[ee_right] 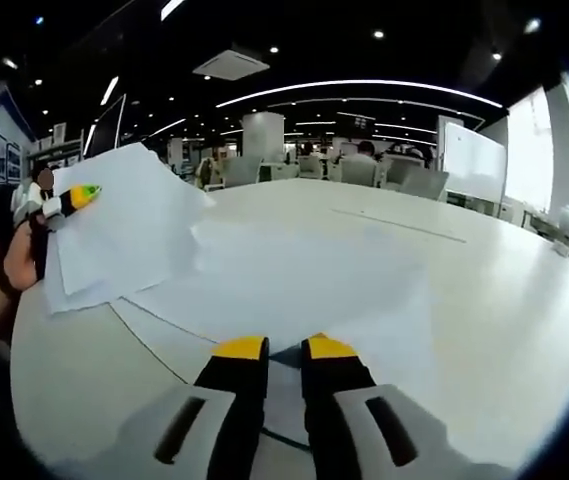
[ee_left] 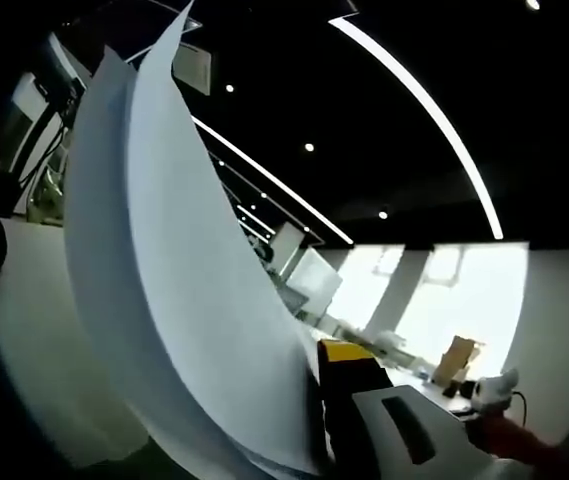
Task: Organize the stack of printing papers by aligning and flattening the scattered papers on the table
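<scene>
Ceiling strip lights [ee_left: 419, 100] curve strongly from fisheye distortion. Bright windows [ee_left: 464, 300] glare ahead of the left gripper. The near papers [ee_left: 174, 280] look soft.

In the right gripper view, lifted papers [ee_right: 129, 225] rise over the table's [ee_right: 484, 300] left edge; flat sheets [ee_right: 284, 290] lie nearer, before the right gripper [ee_right: 286, 350]
</scene>
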Demonstrator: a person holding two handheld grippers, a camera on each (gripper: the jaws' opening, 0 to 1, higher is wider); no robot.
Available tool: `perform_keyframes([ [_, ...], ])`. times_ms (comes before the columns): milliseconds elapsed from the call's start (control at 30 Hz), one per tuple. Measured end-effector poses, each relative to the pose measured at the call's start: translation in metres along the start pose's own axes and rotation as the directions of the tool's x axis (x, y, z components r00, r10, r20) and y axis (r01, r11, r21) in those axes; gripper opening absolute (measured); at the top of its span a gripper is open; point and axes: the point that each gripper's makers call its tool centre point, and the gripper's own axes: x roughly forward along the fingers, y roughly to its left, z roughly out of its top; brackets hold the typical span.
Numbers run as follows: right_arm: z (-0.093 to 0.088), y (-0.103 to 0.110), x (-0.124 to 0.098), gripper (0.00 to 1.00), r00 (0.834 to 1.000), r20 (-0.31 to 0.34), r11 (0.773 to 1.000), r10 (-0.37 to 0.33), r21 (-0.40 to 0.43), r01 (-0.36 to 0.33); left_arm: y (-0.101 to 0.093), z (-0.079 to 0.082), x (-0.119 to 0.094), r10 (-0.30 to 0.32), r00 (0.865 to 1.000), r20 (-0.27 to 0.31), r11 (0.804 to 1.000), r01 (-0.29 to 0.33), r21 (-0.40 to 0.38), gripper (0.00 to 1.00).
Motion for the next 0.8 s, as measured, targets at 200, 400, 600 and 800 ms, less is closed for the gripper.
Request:
perform_keyframes([
  [200, 0.006, -0.009, -0.006, 0.0, 0.998, 0.052, 0.998, -0.025, 0.065, 0.022, 0.001, 0.001, -0.001, 0.0, 1.0, 0.001, 1.0, 0.0, -0.003, 0.12],
  [400, 0.011, -0.012, -0.01, 0.0, 0.996, 0.091, 0.994, -0.022, 0.109, 0.012, 0.002, 0.002, -0.001, 0.0, 1.0, 0.003, 1.0, 0.0, -0.004, 0.12],
  [600, 0.015, -0.014, -0.014, 0.0, 0.992, 0.124, 0.991, -0.025, 0.134, 0.009, 0.002, 0.002, -0.001, 0.0, 1.0, 0.004, 1.0, 0.0, -0.006, 0.12],
  [800, 0.025, -0.019, -0.022, 0.0, 0.98, 0.196, 0.979, -0.033, 0.204, -0.008, 0.002, 0.002, -0.001, 0.001, 1.0, 0.004, 1.0, -0.001, -0.005, 0.12],
])
